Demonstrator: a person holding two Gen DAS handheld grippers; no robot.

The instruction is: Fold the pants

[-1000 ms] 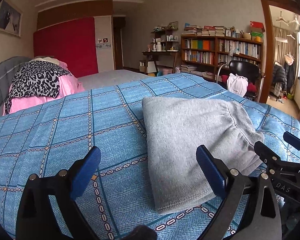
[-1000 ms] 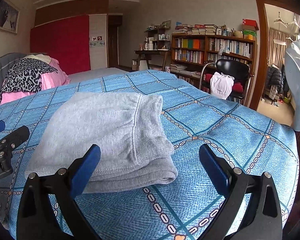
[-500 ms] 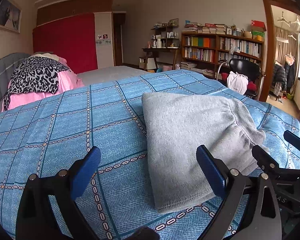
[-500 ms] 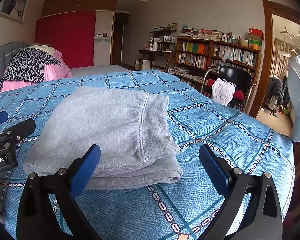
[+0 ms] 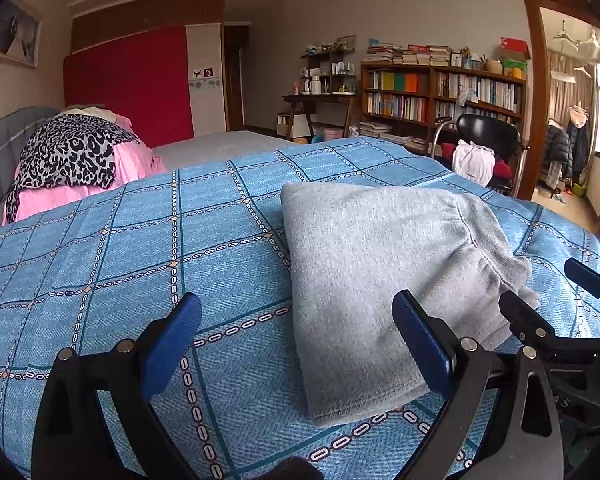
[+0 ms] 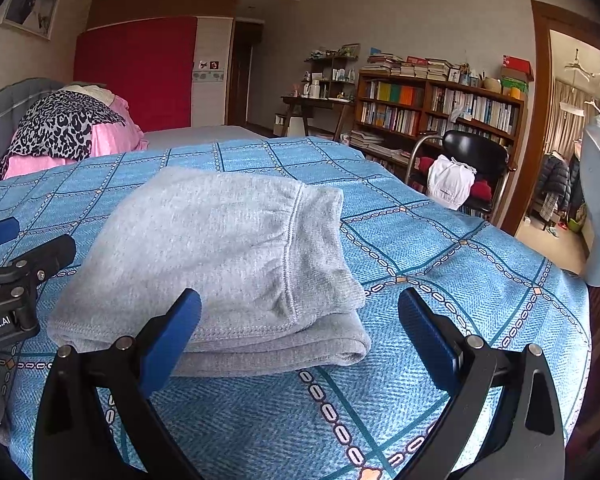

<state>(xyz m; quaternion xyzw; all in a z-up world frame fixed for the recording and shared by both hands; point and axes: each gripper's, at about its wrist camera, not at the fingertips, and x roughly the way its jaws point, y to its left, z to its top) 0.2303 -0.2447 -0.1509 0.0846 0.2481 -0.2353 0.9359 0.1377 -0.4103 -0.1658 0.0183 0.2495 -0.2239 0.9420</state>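
Blue checked bedspread (image 5: 148, 248) bears folded grey pants (image 5: 380, 272).

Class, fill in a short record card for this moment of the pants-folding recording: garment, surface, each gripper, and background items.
garment: grey sweatpants, folded into a compact stack, elastic waistband on top
surface: blue plaid bedspread, pants lying flat on it
left gripper: open, empty, near edge of pants
right gripper: open, empty, in front of the pants' folded edge
background: bookshelf, black chair, leopard-print cloth on pink bedding
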